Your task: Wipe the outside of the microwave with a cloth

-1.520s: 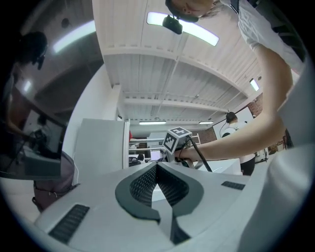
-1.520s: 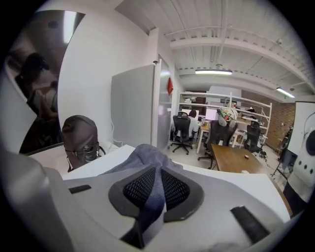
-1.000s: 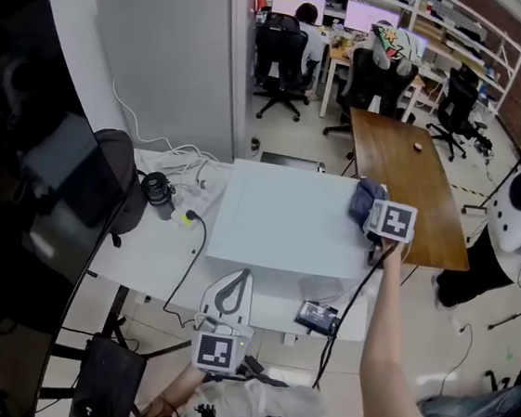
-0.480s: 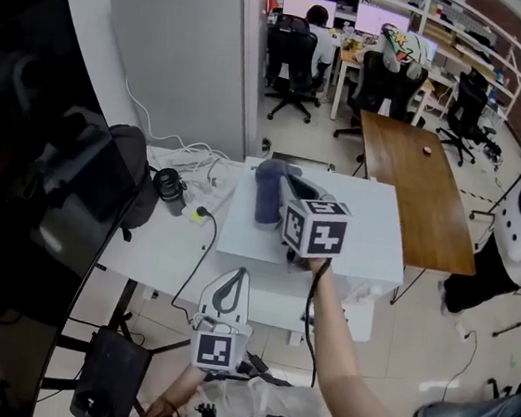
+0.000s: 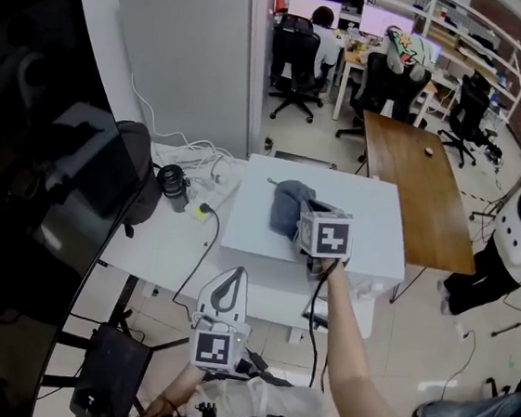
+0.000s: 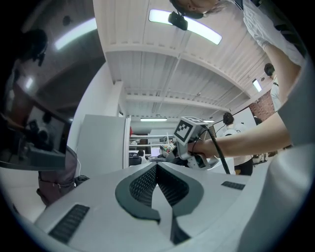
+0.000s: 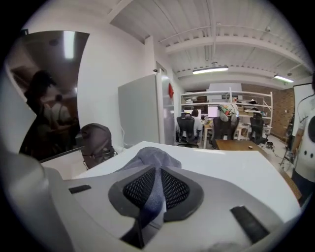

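The microwave (image 5: 363, 215) shows as a white box with a flat top in the middle of the head view. A blue-grey cloth (image 5: 288, 207) lies bunched on the left half of that top. My right gripper (image 5: 304, 215) is shut on the cloth (image 7: 152, 158), and a fold of it runs between the pads (image 7: 172, 189). The white top (image 7: 231, 165) stretches away ahead of it. My left gripper (image 5: 237, 277) hangs low in front of the microwave, off its surface. Its jaws (image 6: 156, 167) are shut with nothing between them.
A black backpack (image 5: 129, 177), a black lens-like cylinder (image 5: 172, 184) and loose white cables (image 5: 192, 156) lie on the white desk left of the microwave. A grey partition (image 5: 194, 55) stands behind. A brown wooden table (image 5: 412, 188) lies at the right, and people sit at desks farther back.
My right gripper has swept the cloth from the right edge of the microwave top across to its left half. The left gripper has hardly moved.
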A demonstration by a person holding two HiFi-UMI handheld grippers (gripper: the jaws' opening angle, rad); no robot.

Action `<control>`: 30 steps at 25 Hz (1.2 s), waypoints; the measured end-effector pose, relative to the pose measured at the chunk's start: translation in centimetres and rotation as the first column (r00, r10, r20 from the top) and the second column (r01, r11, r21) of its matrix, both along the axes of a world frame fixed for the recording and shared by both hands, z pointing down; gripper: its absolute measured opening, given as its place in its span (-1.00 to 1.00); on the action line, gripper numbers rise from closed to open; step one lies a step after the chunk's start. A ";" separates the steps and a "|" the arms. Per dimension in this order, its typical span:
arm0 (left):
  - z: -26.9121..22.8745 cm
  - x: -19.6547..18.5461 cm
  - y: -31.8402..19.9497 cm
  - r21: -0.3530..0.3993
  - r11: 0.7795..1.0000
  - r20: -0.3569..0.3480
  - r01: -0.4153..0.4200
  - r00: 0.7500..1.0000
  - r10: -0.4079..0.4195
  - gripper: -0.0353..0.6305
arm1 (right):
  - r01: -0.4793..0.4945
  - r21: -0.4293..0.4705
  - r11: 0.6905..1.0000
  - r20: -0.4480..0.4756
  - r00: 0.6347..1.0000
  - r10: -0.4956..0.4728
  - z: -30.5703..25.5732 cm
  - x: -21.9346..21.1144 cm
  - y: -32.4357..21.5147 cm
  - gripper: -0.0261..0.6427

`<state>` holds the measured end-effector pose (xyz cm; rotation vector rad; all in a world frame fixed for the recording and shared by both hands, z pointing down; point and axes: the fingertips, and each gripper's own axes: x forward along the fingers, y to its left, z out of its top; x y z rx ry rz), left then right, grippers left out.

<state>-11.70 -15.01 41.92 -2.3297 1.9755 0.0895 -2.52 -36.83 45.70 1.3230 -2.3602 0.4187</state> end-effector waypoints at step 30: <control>-0.6 4.5 0.9 0.021 0.994 0.014 -0.106 0.994 0.106 -0.89 | -0.038 0.184 0.982 0.246 0.969 -0.009 -10.0 5.3 5.4 -0.74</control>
